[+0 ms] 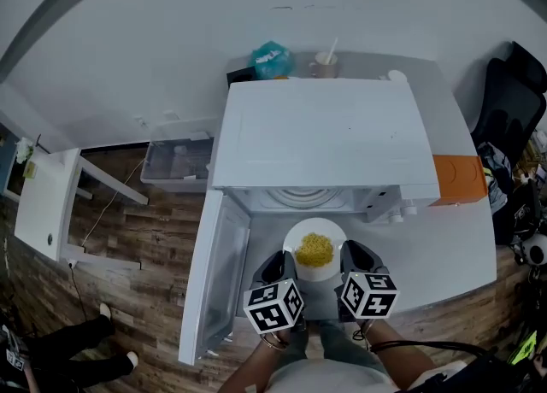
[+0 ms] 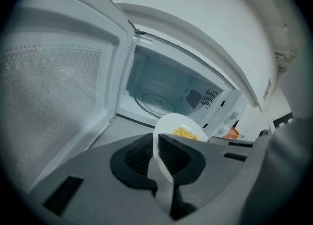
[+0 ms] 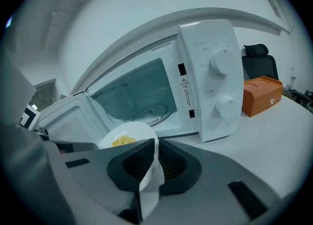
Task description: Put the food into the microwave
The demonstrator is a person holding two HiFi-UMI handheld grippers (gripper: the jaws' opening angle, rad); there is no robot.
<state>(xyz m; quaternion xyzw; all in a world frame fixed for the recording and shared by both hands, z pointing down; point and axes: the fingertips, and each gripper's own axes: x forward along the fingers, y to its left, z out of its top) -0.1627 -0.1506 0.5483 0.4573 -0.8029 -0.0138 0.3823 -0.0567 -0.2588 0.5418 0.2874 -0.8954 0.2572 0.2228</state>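
Observation:
A white plate (image 1: pixel 298 272) with yellow food (image 1: pixel 314 249) hangs in front of the open white microwave (image 1: pixel 325 143). My left gripper (image 1: pixel 284 267) is shut on the plate's left rim, and my right gripper (image 1: pixel 345 263) is shut on its right rim. In the left gripper view the plate (image 2: pixel 172 124) stands edge-on between the pads, food (image 2: pixel 184 133) beyond them. In the right gripper view the plate (image 3: pixel 128 133) is pinched the same way, with the food (image 3: pixel 123 141) on it. The microwave door (image 1: pixel 214 276) is swung open to the left, and the glass turntable (image 2: pixel 155 104) inside is bare.
An orange box (image 1: pixel 460 179) sits right of the microwave on the grey table (image 1: pixel 444 246). Behind the microwave are a teal bag (image 1: pixel 272 60) and a cup (image 1: pixel 325 63). A clear bin (image 1: pixel 176 162) stands on the floor at left, next to a white side table (image 1: pixel 47 203).

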